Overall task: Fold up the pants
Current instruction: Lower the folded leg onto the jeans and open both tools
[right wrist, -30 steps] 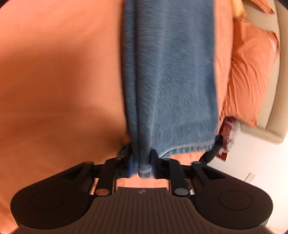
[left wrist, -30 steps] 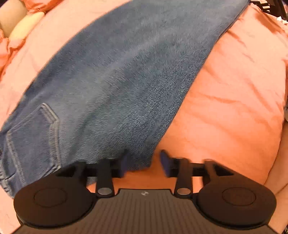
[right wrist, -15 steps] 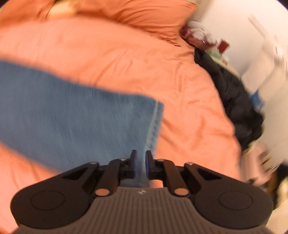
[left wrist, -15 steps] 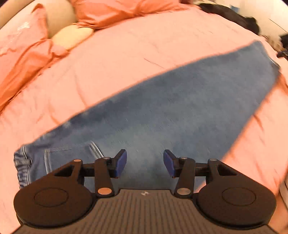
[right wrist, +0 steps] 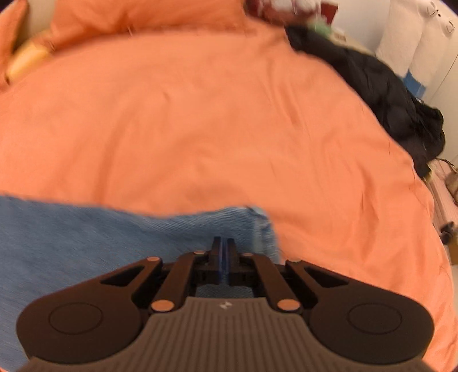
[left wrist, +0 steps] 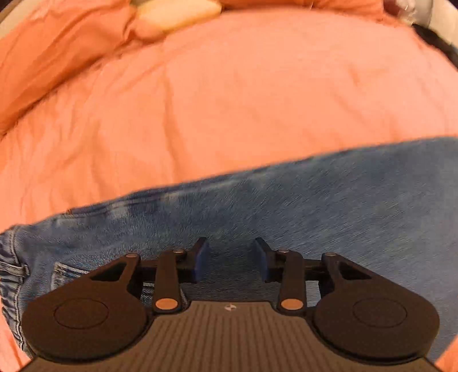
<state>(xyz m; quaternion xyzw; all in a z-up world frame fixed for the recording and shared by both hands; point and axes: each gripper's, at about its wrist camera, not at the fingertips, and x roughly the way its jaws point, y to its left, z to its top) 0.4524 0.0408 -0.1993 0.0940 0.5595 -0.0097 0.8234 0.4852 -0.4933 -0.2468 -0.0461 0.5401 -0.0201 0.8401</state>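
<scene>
Blue jeans (left wrist: pixel 315 200) lie flat across the orange bed cover (left wrist: pixel 229 100), waistband and pocket at the lower left. My left gripper (left wrist: pixel 230 260) hovers over the seat area with its jaws closing; a gap still shows between the pads and no cloth is pinched. In the right wrist view the leg end of the jeans (right wrist: pixel 114 237) lies flat, its hem at the right. Just above that hem my right gripper (right wrist: pixel 223 251) is shut, pads together, with no cloth seen between them.
Orange pillows (left wrist: pixel 57 57) and a cream cushion (left wrist: pixel 174 11) sit at the head of the bed. A black jacket (right wrist: pixel 386 94) lies heaped at the bed's far right edge, with white furniture (right wrist: pixel 415 43) beyond it. Bare orange cover (right wrist: pixel 200 128) stretches beyond the jeans.
My right gripper let go of the jeans hem, shut empty and rolled. Both views swung, so the jeans now lie across the bottom. The left jaws have narrowed a little.
</scene>
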